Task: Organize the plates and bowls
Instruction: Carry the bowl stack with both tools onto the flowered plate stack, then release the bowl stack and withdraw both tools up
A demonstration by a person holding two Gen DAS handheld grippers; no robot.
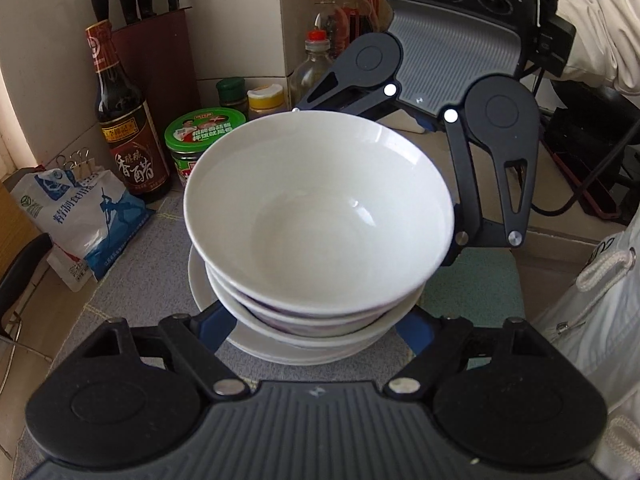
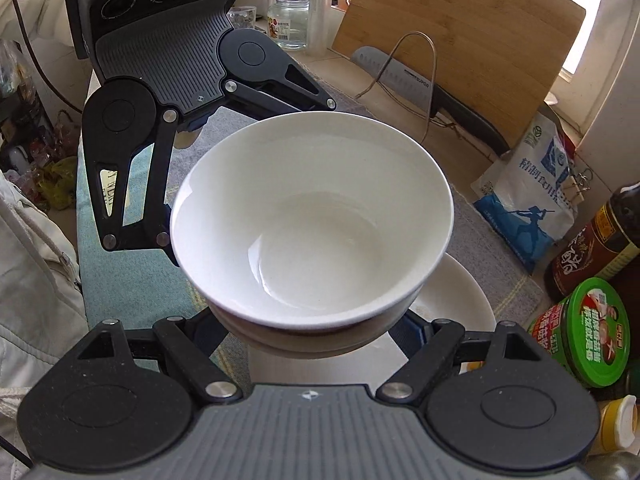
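Note:
A stack of white bowls (image 1: 318,208) stands on stacked white plates (image 1: 208,292) on a grey mat. It also shows in the right wrist view (image 2: 312,216), with a plate (image 2: 456,300) under it. My left gripper (image 1: 316,320) is spread wide, its blue-padded fingers (image 1: 214,326) on either side of the lower bowls and plates. My right gripper (image 2: 316,336) faces it from the far side, fingers (image 2: 412,334) likewise spread around the stack's base. Whether the pads touch the stack is hidden by the bowls.
A vinegar bottle (image 1: 128,128), green-lidded jar (image 1: 204,140), salt bag (image 1: 80,220), spice jars and oil bottles crowd the left wall. A knife block (image 1: 152,40) stands behind. A cutting board (image 2: 460,56) and a cleaver (image 2: 420,84) lean at the back.

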